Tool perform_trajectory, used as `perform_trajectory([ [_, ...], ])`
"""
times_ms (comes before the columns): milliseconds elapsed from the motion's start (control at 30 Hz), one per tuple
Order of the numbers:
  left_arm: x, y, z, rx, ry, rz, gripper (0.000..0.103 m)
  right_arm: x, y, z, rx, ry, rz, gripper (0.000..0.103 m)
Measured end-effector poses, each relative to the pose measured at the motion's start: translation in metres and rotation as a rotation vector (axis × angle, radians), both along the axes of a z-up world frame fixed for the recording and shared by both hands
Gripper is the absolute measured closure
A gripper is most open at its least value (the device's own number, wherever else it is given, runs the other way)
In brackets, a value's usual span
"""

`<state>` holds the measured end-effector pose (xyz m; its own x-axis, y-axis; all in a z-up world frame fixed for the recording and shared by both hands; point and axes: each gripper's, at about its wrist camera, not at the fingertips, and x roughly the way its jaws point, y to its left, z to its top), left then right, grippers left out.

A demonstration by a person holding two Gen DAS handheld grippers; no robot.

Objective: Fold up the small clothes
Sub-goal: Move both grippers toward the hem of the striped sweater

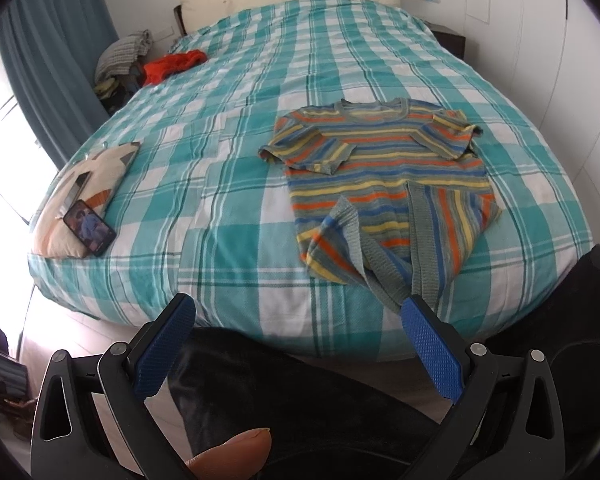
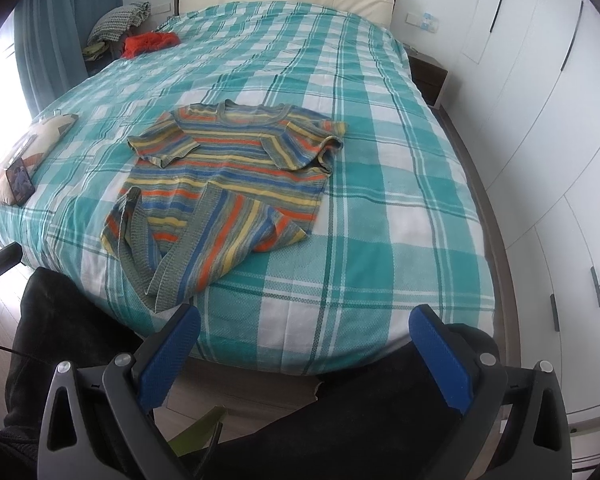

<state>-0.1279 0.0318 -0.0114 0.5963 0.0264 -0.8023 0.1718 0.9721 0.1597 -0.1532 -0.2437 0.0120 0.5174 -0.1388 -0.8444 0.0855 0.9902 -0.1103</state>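
A small striped knit T-shirt [image 1: 384,176] [image 2: 228,176] in grey, orange, yellow and blue lies front up on the teal checked bedspread [image 1: 228,184] [image 2: 380,216]. Both sleeves are folded in over the chest. Its hem is rumpled and turned up near the bed's front edge. My left gripper [image 1: 300,308] is open, held off the bed's front edge, its right fingertip just short of the hem. My right gripper [image 2: 306,316] is open too, nothing between its blue pads, to the right of the hem.
A cushion [image 1: 88,196] [image 2: 24,148] with a phone [image 1: 90,229] [image 2: 20,181] on it sits at the bed's left edge. A red garment [image 1: 174,64] [image 2: 150,43] lies at the far left corner. White wardrobes [image 2: 548,128] run along the right. The person's dark trousers [image 1: 284,392] are below.
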Motion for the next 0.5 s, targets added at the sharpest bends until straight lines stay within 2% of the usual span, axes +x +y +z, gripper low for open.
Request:
perform_trajectory([
  [267, 0.003, 0.013, -0.005, -0.011, 0.013, 0.023, 0.000, 0.001, -0.002, 0.010, -0.018, -0.039, -0.043, 0.000],
  [500, 0.017, 0.009, -0.008, -0.018, 0.019, 0.049, 0.000, 0.013, 0.002, 0.010, -0.003, -0.059, -0.030, 0.000],
])
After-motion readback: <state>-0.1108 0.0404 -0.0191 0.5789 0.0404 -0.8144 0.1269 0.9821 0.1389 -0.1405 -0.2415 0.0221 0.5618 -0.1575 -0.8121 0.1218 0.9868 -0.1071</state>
